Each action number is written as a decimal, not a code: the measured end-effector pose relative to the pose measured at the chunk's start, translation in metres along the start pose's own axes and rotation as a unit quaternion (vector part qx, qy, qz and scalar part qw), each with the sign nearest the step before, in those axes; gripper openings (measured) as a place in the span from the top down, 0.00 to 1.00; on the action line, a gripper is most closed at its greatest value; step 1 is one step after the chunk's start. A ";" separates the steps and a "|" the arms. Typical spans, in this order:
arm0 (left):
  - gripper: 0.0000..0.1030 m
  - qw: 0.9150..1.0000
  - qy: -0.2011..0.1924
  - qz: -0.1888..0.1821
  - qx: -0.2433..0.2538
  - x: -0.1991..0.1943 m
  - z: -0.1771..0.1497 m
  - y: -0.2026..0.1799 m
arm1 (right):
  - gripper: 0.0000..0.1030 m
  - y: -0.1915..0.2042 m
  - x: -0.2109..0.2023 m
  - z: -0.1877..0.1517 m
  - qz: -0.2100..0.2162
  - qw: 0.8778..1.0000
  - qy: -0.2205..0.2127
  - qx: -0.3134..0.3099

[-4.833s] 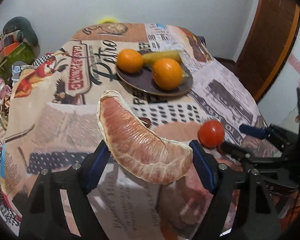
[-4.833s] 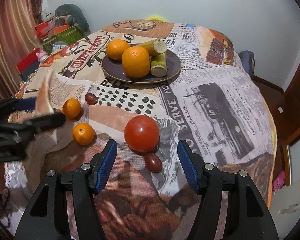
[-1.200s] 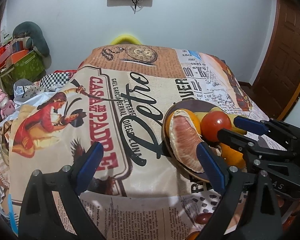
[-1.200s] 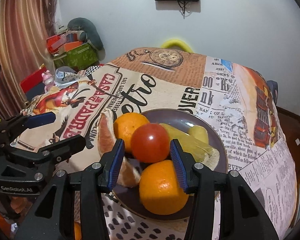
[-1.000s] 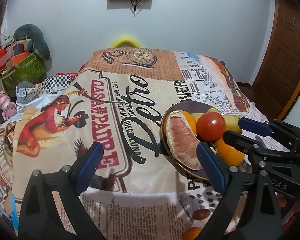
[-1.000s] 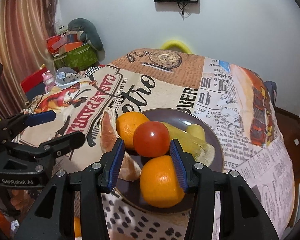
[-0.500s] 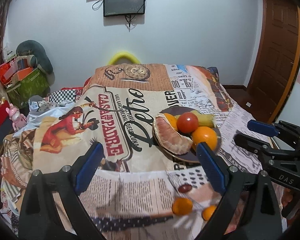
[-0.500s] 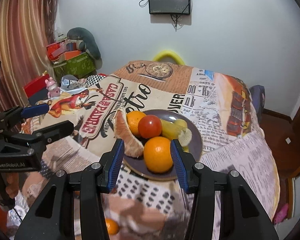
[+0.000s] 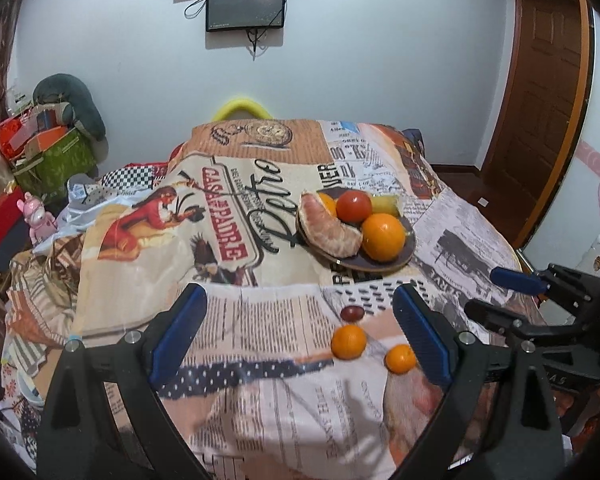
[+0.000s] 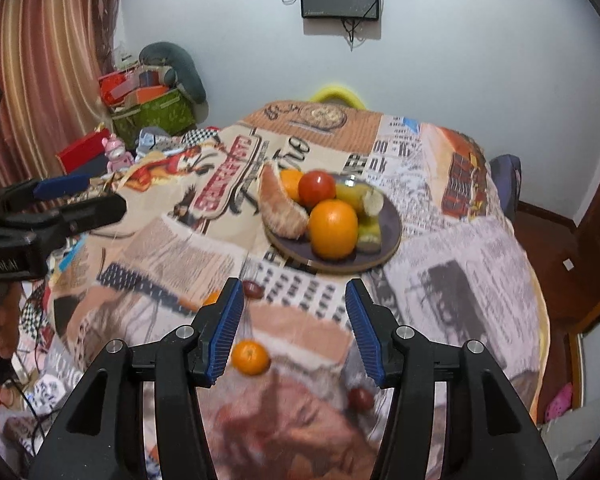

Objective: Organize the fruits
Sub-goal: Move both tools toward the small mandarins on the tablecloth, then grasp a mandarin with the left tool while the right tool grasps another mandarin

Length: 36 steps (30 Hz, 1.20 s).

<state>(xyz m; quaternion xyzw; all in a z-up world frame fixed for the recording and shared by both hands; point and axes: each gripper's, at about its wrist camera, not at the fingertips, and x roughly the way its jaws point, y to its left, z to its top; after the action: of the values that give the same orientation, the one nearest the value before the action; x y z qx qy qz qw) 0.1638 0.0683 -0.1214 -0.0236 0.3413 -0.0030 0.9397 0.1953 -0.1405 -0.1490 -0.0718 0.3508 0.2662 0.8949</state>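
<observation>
A dark plate (image 9: 409, 254) (image 10: 392, 220) on the table holds a pomelo segment (image 9: 328, 230) (image 10: 280, 204), a red tomato (image 9: 354, 207) (image 10: 317, 188), two oranges (image 9: 383, 237) (image 10: 334, 229) and yellow-green fruit pieces (image 10: 364, 208). Two small tangerines (image 9: 348, 341) (image 9: 400, 358) and a dark date (image 9: 352, 313) lie loose on the cloth nearer me. One tangerine (image 10: 250, 357) and two dates (image 10: 254, 290) (image 10: 360, 398) show in the right wrist view. My left gripper (image 9: 298, 336) is open and empty. My right gripper (image 10: 294, 328) is open and empty, also seen from the left wrist (image 9: 512, 292).
The table wears a printed newspaper-style cloth (image 9: 228, 216) that drops off at the edges. Boxes, a green bag (image 9: 52, 160) and a pink toy (image 9: 38, 216) stand at the left. A wooden door (image 9: 540, 100) is at the right. A screen (image 9: 246, 4) hangs on the far wall.
Both grippers have let go of the pomelo segment and the tomato, which now rest on the plate. Both have pulled back and up from the plate, empty.
</observation>
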 end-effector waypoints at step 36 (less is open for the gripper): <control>0.30 0.993 0.108 -0.048 0.025 0.082 -0.049 -0.006 | 0.68 0.010 0.077 -0.044 0.045 0.993 0.104 0.019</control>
<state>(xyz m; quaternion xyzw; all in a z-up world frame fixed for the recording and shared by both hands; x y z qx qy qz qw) 0.1952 0.0585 -0.2117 -0.0159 0.4393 -0.0589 0.8963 0.2112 -0.1127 -0.2320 -0.0664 0.4502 0.2908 0.8417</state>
